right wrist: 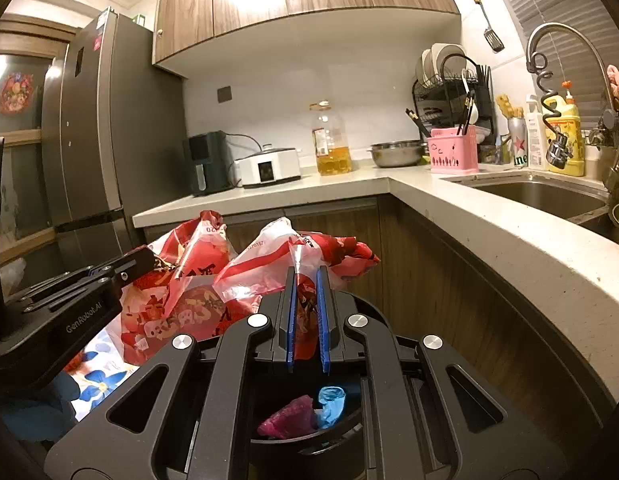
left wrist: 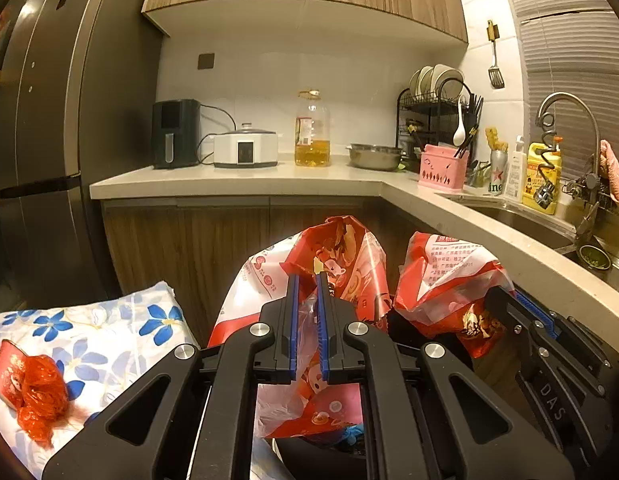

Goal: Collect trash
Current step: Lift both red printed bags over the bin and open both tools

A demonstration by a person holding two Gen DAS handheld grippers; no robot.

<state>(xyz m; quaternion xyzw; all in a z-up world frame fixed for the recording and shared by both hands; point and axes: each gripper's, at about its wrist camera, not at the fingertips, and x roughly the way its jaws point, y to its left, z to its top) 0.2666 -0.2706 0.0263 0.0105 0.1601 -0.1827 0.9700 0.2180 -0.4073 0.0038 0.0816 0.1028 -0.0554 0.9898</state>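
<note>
A red and white plastic bag point(left wrist: 341, 264) hangs stretched between both grippers over a black bin point(right wrist: 309, 444). My left gripper point(left wrist: 307, 280) is shut on one side of the bag. My right gripper point(right wrist: 306, 274) is shut on the bag's other side point(right wrist: 269, 272) and also shows at the right of the left wrist view point(left wrist: 521, 304). Inside the bin lie a blue glove point(right wrist: 330, 404) and a crumpled pink wrapper point(right wrist: 287, 422). A crumpled red wrapper point(left wrist: 41, 392) lies on the floral cloth point(left wrist: 101, 340) at the left.
An L-shaped counter point(right wrist: 489, 232) runs close on the right, with a sink point(right wrist: 541, 196) and tap point(right wrist: 565, 40). On it stand an air fryer point(left wrist: 175, 134), a cooker point(left wrist: 245, 148), an oil bottle point(left wrist: 312, 130), a steel bowl point(left wrist: 375, 156) and a dish rack point(left wrist: 439, 108). A fridge point(left wrist: 69, 120) stands left.
</note>
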